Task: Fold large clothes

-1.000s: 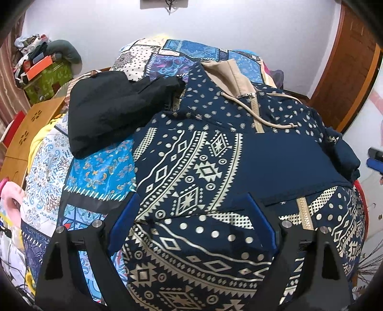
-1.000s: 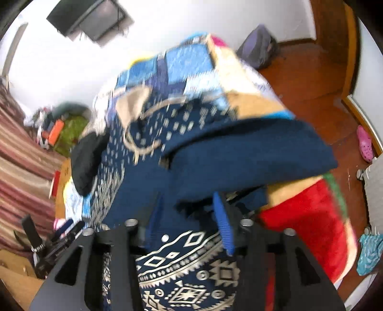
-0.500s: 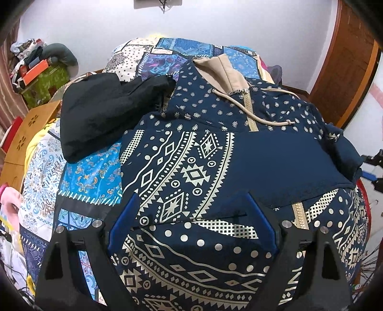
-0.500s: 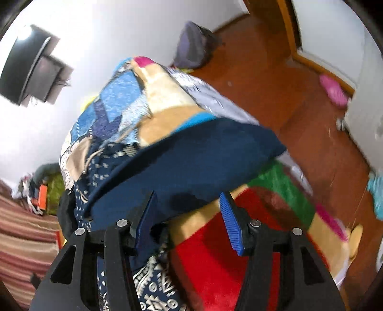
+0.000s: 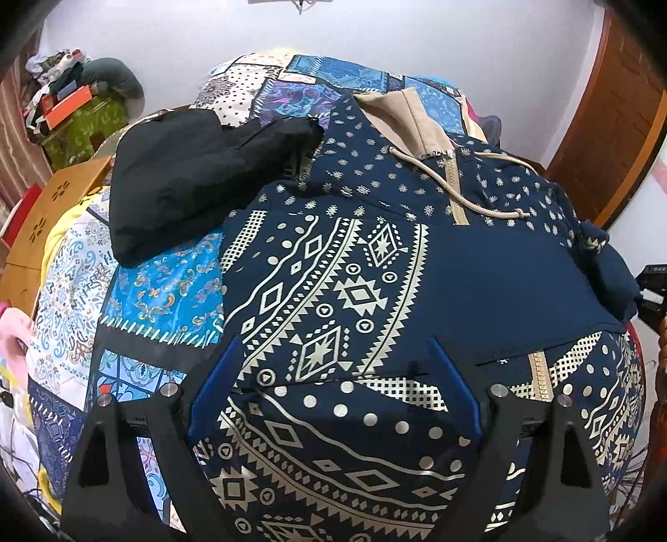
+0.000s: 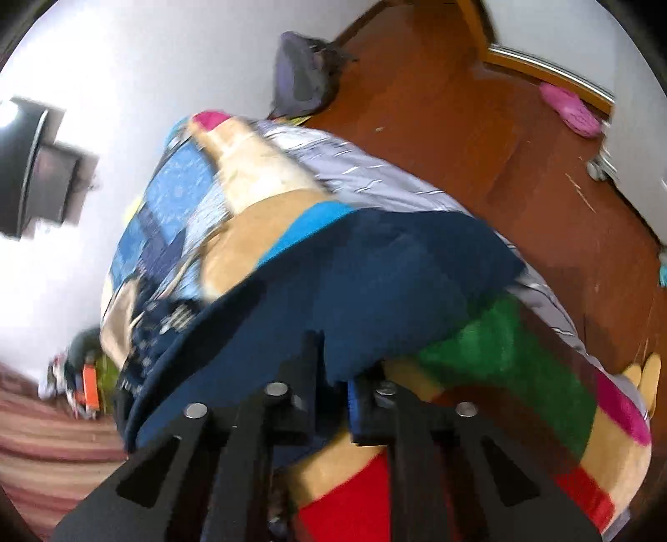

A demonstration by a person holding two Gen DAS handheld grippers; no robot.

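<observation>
Navy cotton printed with cream geometric bands and dots: a large zip-front hooded sweatshirt (image 5: 375, 292) lies spread face-up across a bed covered by a blue patchwork quilt (image 5: 162, 292). Its tan-lined hood (image 5: 408, 112) points toward the far white wall (image 5: 417, 37), with a cream drawstring (image 5: 454, 191) trailing over the chest beside the tan zip. One plain navy sleeve (image 5: 500, 300) is folded across the front of the body.

The left gripper (image 5: 333, 371) hovers over the lower part of the sweatshirt with its blue-padded jaws spread wide, holding nothing. The right gripper (image 6: 333, 371) has its jaws drawn close together on the edge of the plain navy sleeve fabric (image 6: 375, 283), which drapes up and away from the fingers (this view is motion-blurred, so the exact bite is hard to read). It appears at the far right edge of the left view too, just beyond a bunched navy cuff (image 5: 613, 275).

A crumpled black garment (image 5: 187, 179) lies on the quilt, touching the sweatshirt's shoulder. Under the quilt on the right side a red, green and tan fleece blanket (image 6: 500, 375) hangs toward the brown wooden floor (image 6: 479, 125), where a pink slipper (image 6: 571, 108) lies near the door frame. A green box with an orange item on top (image 5: 79, 112) stands in the far left corner.
</observation>
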